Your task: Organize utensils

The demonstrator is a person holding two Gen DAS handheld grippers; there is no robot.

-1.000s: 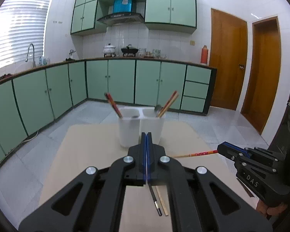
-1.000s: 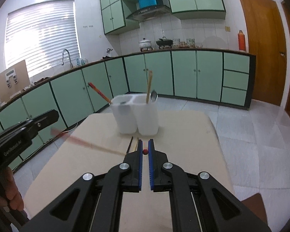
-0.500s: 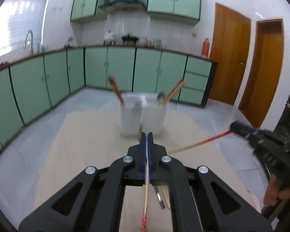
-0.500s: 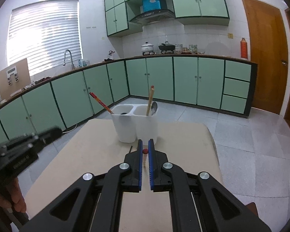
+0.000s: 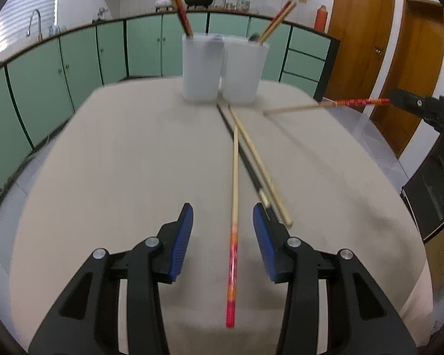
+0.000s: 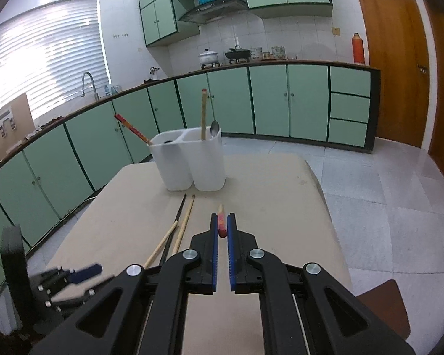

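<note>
At the bottom of the left wrist view the left gripper [image 5: 223, 236] is opening its jaws, and a red-ended chopstick [image 5: 235, 195] lies between them untouched on the table [image 5: 103, 177], likely just set down. Right of it lie a pale stick [image 5: 260, 165] and a black one [image 5: 245, 159]. The right gripper [image 6: 222, 230] is clamped on a second red chopstick [image 6: 221, 222], probably bound for the holder [image 6: 192, 162]. Its left cup holds a red chopstick, the right a pale one and a spoon [image 6: 214, 127].
</note>
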